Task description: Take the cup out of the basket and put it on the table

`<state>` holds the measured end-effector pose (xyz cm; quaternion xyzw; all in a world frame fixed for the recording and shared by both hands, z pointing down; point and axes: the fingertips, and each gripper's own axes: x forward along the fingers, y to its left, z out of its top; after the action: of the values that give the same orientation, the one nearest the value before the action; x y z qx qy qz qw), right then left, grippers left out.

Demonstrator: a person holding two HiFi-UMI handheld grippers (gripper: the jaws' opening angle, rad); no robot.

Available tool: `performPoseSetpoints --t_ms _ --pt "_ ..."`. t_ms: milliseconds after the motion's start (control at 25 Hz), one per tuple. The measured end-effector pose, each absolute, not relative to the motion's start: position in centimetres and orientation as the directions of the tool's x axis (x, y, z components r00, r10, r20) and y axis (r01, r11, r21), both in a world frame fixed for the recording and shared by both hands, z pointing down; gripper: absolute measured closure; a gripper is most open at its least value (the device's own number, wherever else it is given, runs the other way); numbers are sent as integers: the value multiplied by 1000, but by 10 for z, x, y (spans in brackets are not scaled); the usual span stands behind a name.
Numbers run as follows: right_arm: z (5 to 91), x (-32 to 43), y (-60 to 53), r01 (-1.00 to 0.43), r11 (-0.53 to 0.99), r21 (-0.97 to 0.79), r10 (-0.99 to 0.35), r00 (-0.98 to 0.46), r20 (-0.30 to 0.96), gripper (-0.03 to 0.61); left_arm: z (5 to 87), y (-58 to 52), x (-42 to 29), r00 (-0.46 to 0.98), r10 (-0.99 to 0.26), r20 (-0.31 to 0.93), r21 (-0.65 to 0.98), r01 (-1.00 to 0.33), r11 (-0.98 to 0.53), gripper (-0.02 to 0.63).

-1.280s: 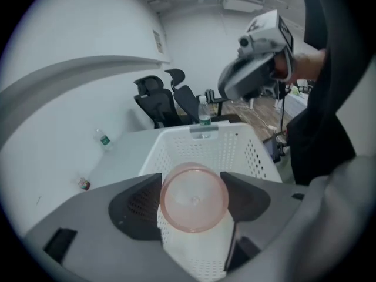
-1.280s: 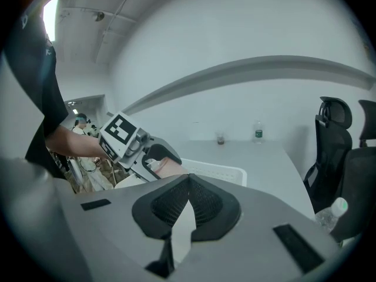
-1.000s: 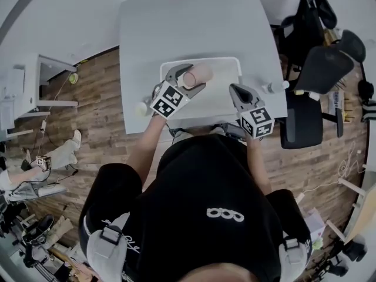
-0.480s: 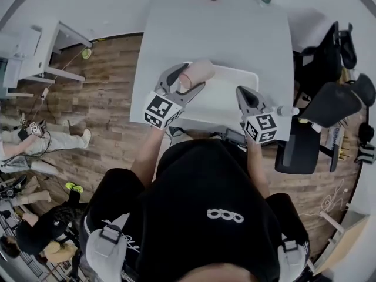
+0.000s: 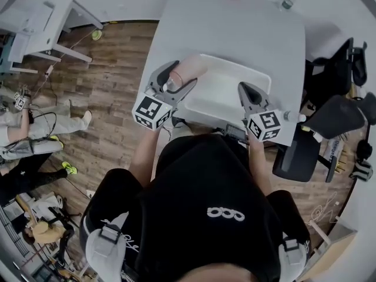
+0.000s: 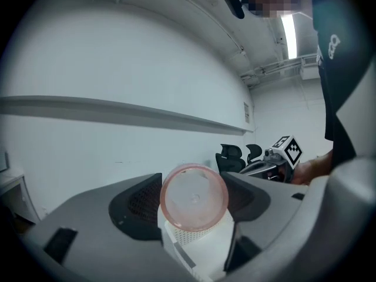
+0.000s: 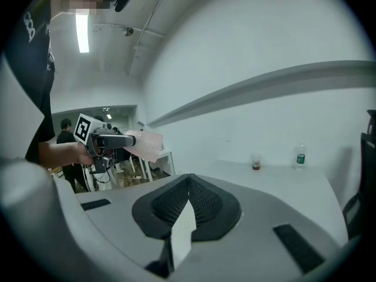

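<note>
Head view, upper centre: pink cup (image 5: 189, 69) clamped between jaws of left gripper (image 5: 180, 78), lying sideways, raised over left corner of white basket (image 5: 261, 78); contact with basket not determinable
Left gripper view, lower centre: round end of cup facing camera, perforated basket corner directly beneath
Right gripper (image 5: 247, 93), right of centre: jaws shut on basket's near rim, thin perforated wall pinched between
Basket resting on grey table (image 5: 235, 28); small bottle (image 5: 286, 3) near top edge
</note>
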<state>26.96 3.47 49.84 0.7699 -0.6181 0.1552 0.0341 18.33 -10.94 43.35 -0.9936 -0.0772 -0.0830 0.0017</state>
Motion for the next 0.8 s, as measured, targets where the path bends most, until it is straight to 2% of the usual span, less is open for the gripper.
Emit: performPoseSetpoints --t_ms 280,800 --pt "497 232 12 -959 -240 -150 -939 190 288 554 433 -157 126 983 106 150 49 100 -994 301" --pt "492 156 13 -933 -337 -124 -916 294 272 554 443 -170 53 974 189 129 83 179 -980 301"
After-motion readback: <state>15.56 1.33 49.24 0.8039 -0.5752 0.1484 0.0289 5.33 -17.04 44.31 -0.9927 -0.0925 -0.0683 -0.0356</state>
